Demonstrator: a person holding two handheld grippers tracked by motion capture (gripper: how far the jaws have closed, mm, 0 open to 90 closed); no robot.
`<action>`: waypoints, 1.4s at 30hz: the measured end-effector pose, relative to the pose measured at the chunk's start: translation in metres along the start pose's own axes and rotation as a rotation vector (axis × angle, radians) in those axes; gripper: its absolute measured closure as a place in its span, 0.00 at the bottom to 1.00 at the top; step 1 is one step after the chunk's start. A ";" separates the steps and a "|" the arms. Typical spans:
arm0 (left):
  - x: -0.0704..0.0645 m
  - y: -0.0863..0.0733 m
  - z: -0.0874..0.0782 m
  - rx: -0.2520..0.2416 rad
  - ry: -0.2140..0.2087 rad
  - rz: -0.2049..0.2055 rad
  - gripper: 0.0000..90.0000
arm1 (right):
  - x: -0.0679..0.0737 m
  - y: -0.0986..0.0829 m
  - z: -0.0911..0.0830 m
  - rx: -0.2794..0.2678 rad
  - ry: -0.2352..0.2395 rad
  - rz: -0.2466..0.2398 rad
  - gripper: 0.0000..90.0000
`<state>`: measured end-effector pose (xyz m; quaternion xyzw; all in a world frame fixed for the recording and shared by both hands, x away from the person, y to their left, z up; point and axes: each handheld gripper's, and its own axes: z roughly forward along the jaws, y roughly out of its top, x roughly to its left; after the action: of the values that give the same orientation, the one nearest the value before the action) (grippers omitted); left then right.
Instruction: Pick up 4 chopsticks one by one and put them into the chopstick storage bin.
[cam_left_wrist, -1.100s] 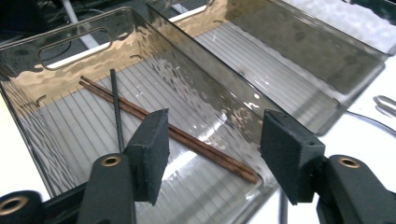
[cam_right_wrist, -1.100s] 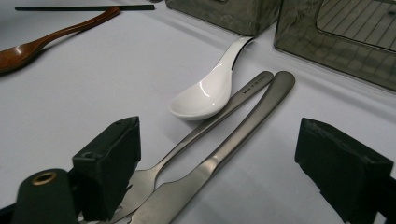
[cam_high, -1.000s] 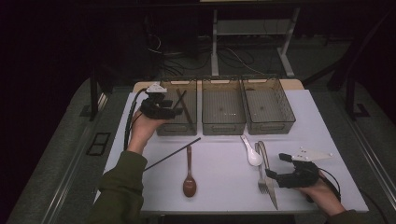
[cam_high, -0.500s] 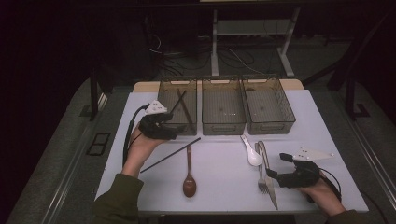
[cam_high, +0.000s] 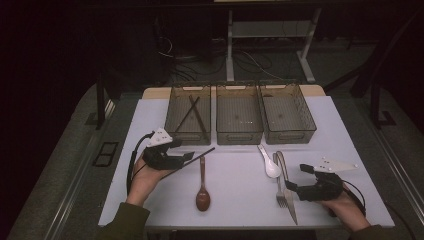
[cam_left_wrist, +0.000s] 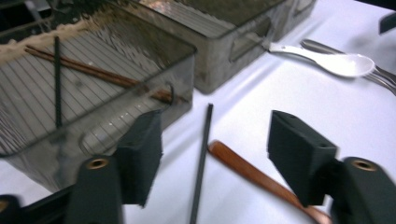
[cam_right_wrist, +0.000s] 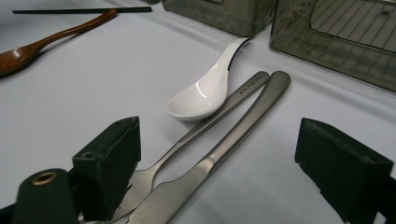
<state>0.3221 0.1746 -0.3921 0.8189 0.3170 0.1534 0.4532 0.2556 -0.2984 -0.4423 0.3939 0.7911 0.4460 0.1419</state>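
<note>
The left tool hovers low over the white worktop, just in front of the left-hand clear wire-lined plastic bin, and its two black jaws stand wide apart with nothing between them. In the left gripper view the thin black chopstick lies flat on the worktop and runs straight up the gap between those jaws, nearer the left one, touching neither. Its far tip ends close to the front wall of that bin. Just to its right the brown wooden spoon lies at a slant, its handle end almost meeting the chopstick (whether the two touch is hard to say). Inside the bin lie a pair of brown wooden chopsticks and another black one, crossed.

The right tool rests low near the worktop's front right, jaws likewise spread and empty. In the right gripper view a steel fork and a steel table knife lie side by side between its jaws, their handles pointing away toward the bins, with the fork head just beside the left jaw. A white ceramic soup spoon lies just beyond, its bowl against the fork's handle. Two more clear bins, the middle one and the right one, stand in a row beside the first.
</note>
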 end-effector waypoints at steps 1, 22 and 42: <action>0.000 -0.003 0.000 0.004 -0.004 0.003 0.43 | 0.000 0.000 0.000 0.002 -0.001 -0.001 0.16; 0.022 -0.038 0.028 0.177 -0.055 -0.027 0.83 | 0.001 0.000 0.001 0.006 0.000 -0.005 0.16; 0.023 -0.045 0.033 0.212 -0.068 -0.002 0.90 | 0.000 0.000 0.000 0.003 -0.004 -0.005 0.16</action>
<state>0.3400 0.1857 -0.4492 0.8666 0.3165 0.0907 0.3749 0.2556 -0.2982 -0.4422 0.3927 0.7924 0.4439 0.1441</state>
